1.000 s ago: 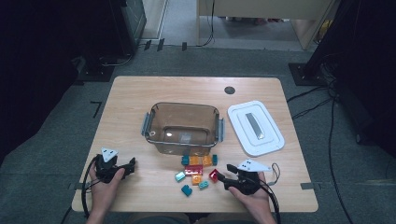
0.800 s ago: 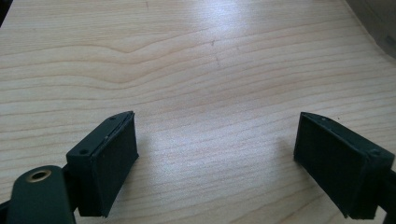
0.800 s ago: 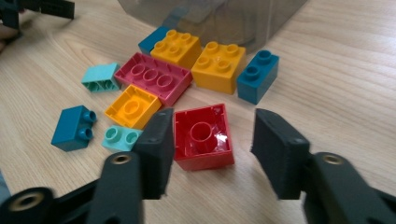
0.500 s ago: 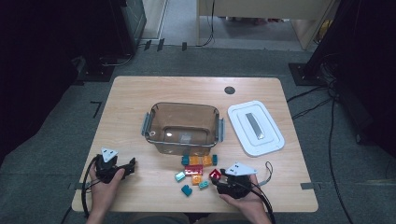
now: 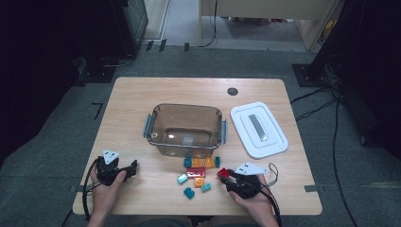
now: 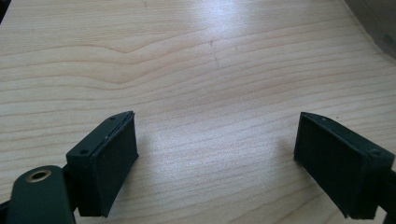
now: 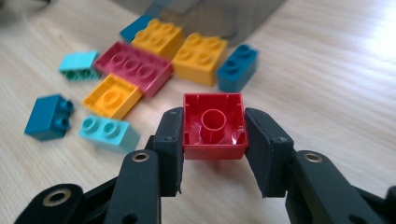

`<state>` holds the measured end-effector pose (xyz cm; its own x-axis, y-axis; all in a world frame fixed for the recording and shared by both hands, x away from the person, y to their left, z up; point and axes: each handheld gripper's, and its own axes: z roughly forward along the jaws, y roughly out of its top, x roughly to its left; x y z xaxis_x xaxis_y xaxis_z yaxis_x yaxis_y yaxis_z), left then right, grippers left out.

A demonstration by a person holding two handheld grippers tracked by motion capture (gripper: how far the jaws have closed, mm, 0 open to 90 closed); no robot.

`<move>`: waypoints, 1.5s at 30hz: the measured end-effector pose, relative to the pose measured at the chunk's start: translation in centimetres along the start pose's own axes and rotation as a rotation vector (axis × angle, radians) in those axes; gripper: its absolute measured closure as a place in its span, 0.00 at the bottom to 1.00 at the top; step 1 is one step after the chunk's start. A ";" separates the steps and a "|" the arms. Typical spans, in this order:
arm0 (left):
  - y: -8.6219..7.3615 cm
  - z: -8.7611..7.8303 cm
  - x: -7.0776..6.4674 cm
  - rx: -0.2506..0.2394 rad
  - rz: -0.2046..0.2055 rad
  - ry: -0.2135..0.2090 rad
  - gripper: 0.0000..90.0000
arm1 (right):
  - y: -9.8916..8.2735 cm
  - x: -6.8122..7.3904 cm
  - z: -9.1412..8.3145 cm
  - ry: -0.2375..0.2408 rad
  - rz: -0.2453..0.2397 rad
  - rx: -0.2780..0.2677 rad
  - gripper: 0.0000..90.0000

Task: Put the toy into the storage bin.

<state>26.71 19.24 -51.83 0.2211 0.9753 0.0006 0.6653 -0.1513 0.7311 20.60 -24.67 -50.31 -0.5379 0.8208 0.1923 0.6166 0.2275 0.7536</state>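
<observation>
My right gripper (image 7: 214, 128) is shut on a red brick (image 7: 214, 120), hollow underside toward the camera; in the high view the red brick (image 5: 222, 173) sits at the right gripper (image 5: 226, 176), just right of the brick pile. Loose bricks lie on the table: two orange ones (image 7: 201, 52), a dark pink plate (image 7: 134, 66), teal and light blue ones (image 7: 48, 116). A clear empty bin (image 5: 185, 129) stands behind the pile. My left gripper (image 5: 132, 166) rests open at the front left, and the left gripper (image 6: 215, 154) has bare wood between its jaws.
The white bin lid (image 5: 258, 128) lies right of the bin. A dark round hole (image 5: 232, 91) marks the table's far side. The wooden table (image 5: 127, 109) stands on grey floor with cables at the right.
My right gripper has shifted left toward the pile and closed on the red brick. The left gripper stays where it was.
</observation>
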 end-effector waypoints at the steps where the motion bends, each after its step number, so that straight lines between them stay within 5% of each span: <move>1: 0.0 0.0 0.0 0.000 0.000 0.000 0.15 | 0.2 -0.2 -0.2 -0.004 0.006 -0.004 0.67; 18: 0.0 0.0 0.0 0.000 0.000 0.000 0.15 | 4.4 -3.4 -4.0 -0.057 0.050 -0.033 0.67; 45: 0.0 0.0 0.0 0.000 0.001 0.000 0.15 | 12.7 -3.8 -6.6 -0.075 -0.017 -0.071 0.67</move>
<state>26.71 19.25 -51.82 0.2212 0.9752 0.0014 0.6651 -0.1519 0.7312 26.67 -28.33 -37.26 -0.5012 0.8550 0.1335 0.5644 0.2061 0.7993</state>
